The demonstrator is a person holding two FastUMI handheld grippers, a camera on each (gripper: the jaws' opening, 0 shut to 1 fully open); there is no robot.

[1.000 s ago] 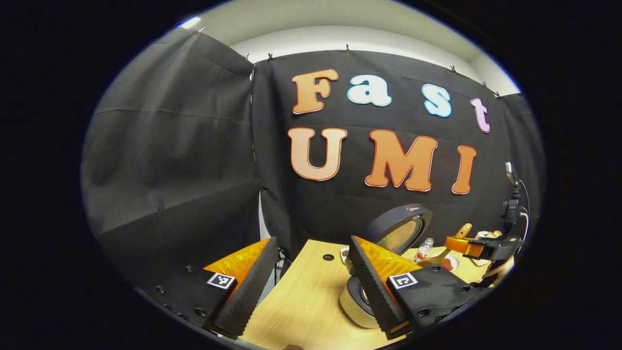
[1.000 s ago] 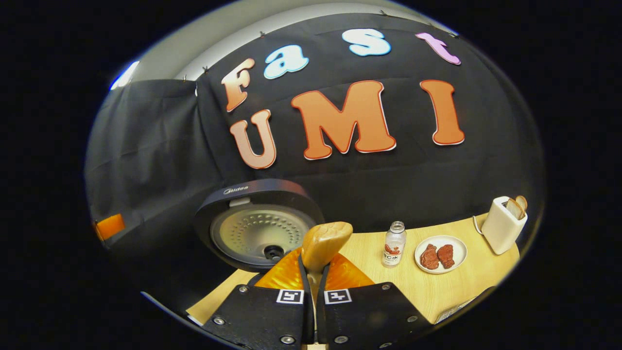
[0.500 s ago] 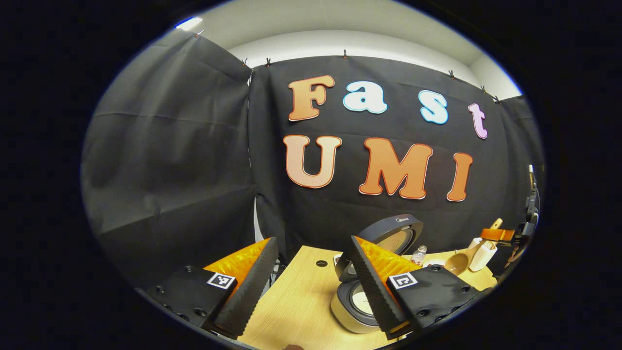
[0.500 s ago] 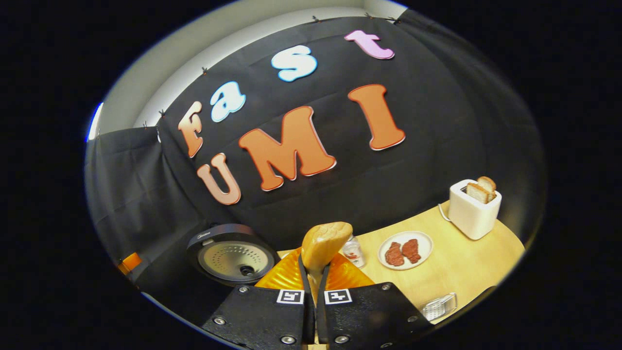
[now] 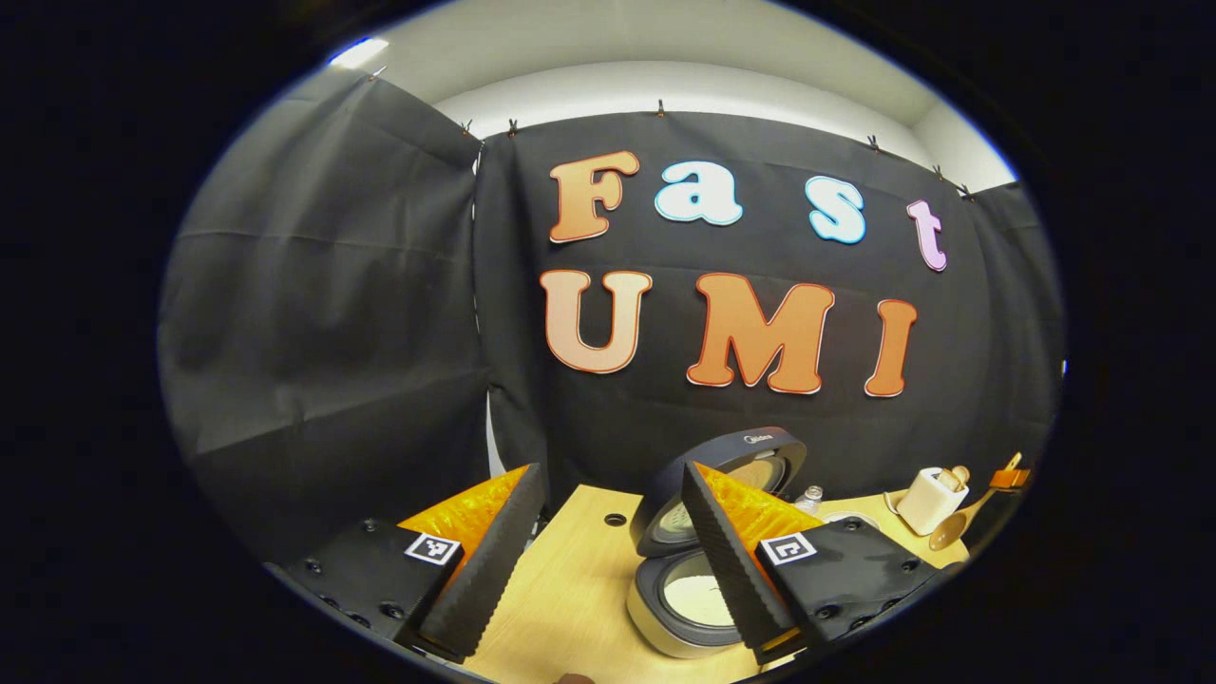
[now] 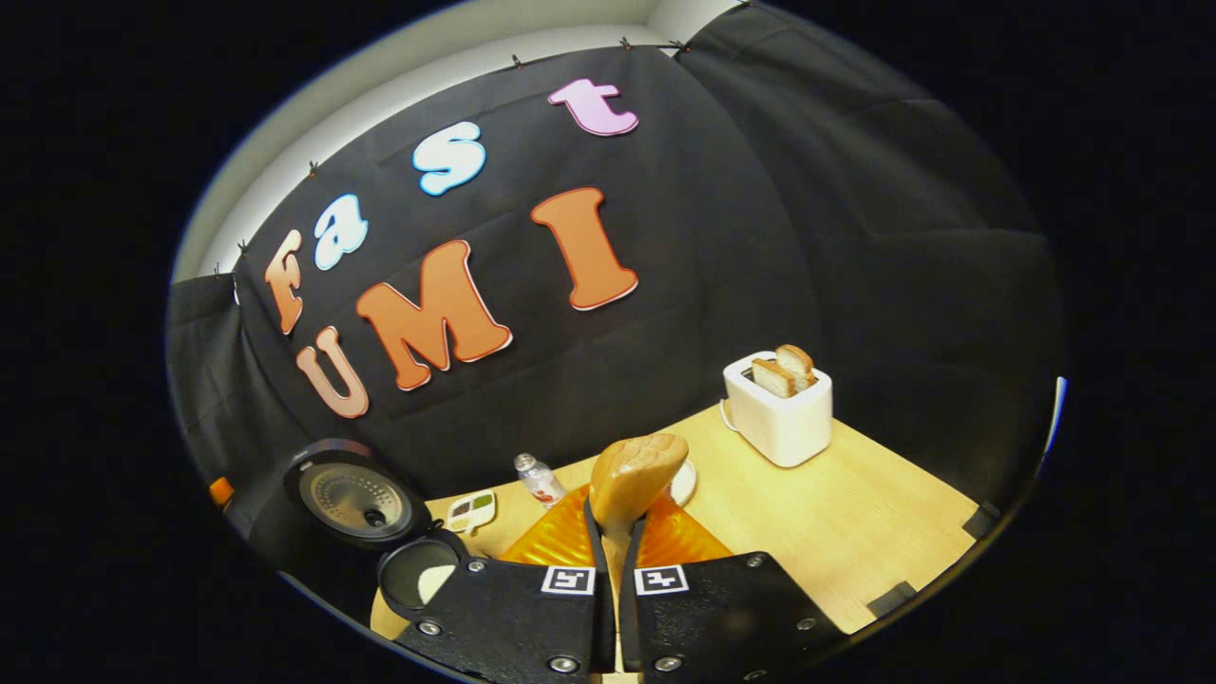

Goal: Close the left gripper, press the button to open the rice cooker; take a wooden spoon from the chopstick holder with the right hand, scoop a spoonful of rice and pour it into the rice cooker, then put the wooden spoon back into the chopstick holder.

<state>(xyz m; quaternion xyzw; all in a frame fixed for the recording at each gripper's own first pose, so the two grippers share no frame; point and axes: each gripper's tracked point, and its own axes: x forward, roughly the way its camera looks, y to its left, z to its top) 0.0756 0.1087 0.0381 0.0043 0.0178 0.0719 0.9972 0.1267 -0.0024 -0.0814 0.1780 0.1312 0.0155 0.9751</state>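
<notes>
Table (image 6: 855,513) carries the cooker (image 5: 679,608) at its left end, lid (image 5: 731,475) swung up, pale rice visible in the pot, so I judge the button press done and the pour likely done too, though I can't confirm how much went in. In the right gripper view the cooker (image 6: 408,570) sits low left, well apart from my line of travel. Toaster (image 6: 781,418) with bread stands at the far side, a bottle (image 6: 538,478) and small dish (image 6: 470,511) between it and the cooker. Left gripper (image 5: 608,560) hangs above the table edge, jaws wide, holding nothing. Right gripper (image 6: 616,570) has its jaws pinched on the spoon (image 6: 635,475) handle, bowl up ahead of the fingers; I can't see any rice in it. From the left gripper view the spoon (image 5: 950,532) shows far right beyond the toaster (image 5: 933,499). Chopstick holder not made out. What's left, by my reckoning: return the spoon to the holder and let go
</notes>
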